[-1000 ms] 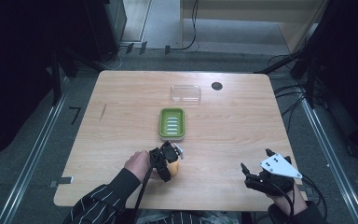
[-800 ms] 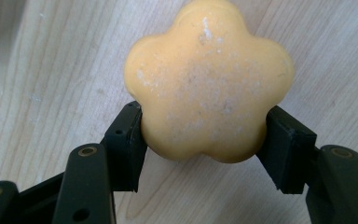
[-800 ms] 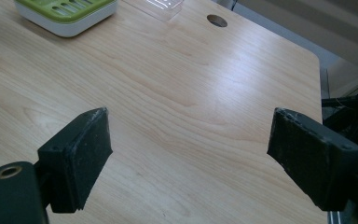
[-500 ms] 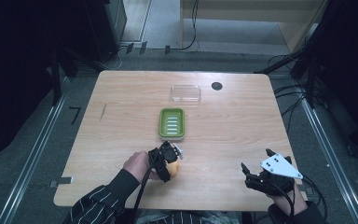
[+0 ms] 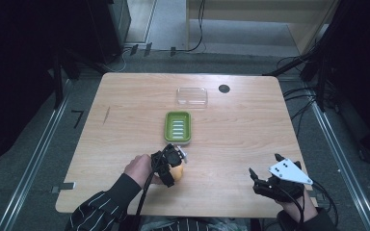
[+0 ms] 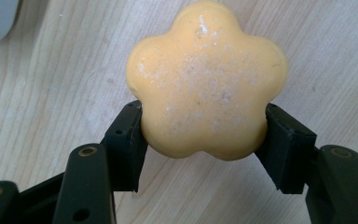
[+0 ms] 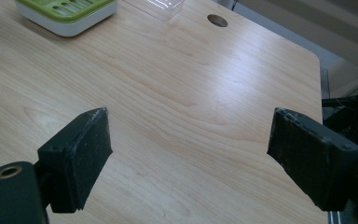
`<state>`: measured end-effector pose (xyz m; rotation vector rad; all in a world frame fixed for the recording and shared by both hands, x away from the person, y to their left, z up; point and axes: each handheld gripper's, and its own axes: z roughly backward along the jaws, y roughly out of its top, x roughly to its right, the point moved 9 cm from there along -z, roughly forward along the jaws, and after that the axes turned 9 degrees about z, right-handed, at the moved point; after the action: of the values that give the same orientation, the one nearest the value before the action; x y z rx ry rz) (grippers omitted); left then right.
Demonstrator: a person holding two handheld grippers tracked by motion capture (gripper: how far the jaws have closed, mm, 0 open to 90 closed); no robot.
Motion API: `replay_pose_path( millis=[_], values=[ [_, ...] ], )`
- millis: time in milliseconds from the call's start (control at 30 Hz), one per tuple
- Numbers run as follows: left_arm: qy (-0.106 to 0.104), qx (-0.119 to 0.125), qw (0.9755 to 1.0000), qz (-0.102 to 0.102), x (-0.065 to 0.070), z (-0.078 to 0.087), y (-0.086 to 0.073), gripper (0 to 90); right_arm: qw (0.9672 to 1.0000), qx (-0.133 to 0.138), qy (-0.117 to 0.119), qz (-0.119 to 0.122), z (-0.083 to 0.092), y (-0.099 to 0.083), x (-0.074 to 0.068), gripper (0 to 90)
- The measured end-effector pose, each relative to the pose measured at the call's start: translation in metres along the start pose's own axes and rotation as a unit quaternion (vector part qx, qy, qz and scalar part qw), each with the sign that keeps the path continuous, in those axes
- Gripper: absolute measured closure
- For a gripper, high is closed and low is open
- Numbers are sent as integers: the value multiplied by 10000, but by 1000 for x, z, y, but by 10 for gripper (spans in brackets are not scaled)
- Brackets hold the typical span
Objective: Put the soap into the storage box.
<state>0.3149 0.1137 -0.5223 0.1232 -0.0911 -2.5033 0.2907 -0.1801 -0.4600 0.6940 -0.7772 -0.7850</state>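
Flower-shaped soap between left hand-held gripper jaws

The high view looks forward and down on the whole table from above the person's side. The left gripper view sits close over the tabletop, looking down along its jaws at the soap that the high view shows near the front edge. The right gripper view looks low across the table toward the far edge, sharing the dish, lid and hole with the high view.
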Motion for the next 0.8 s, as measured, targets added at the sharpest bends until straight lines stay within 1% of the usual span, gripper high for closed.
replay_pose_path(
  millis=[133,167,200,300,333,367,467,500,600,633,667,700,800],
  values=[
    [-21,50,10000,34,-3,5,1,395,10000,-6,8,-17,0,0,0,137],
    [-7,35,10000,26,-3,5,1,394,10000,-4,14,-9,0,0,0,137],
    [3,72,10000,46,-4,6,1,394,10000,-7,15,-10,-1,0,0,137],
    [21,37,10000,34,-7,9,1,394,10000,-5,14,-1,0,0,0,137],
    [11,113,9999,98,-6,9,2,394,10000,-5,9,1,0,0,0,137],
    [10,75,10000,51,-7,11,2,394,10000,-2,3,-4,0,0,0,137],
    [12,164,9998,71,-10,14,4,394,10000,-4,15,-15,-1,0,0,137],
    [25,131,9999,54,-11,16,3,394,10000,-6,19,-11,-1,0,-1,137],
    [25,210,9997,150,-14,18,4,394,10000,-3,16,5,0,0,0,137],
    [43,188,9997,145,-16,20,4,394,10000,-4,12,0,0,0,0,137],
    [33,210,9996,170,-17,20,4,394,10000,-4,8,4,0,0,0,137],
    [38,220,9996,152,-18,21,5,394,10000,-3,5,-3,0,0,0,137],
    [39,259,9994,213,-22,22,10,394,10000,-3,23,2,-1,0,0,137]
  ],
)
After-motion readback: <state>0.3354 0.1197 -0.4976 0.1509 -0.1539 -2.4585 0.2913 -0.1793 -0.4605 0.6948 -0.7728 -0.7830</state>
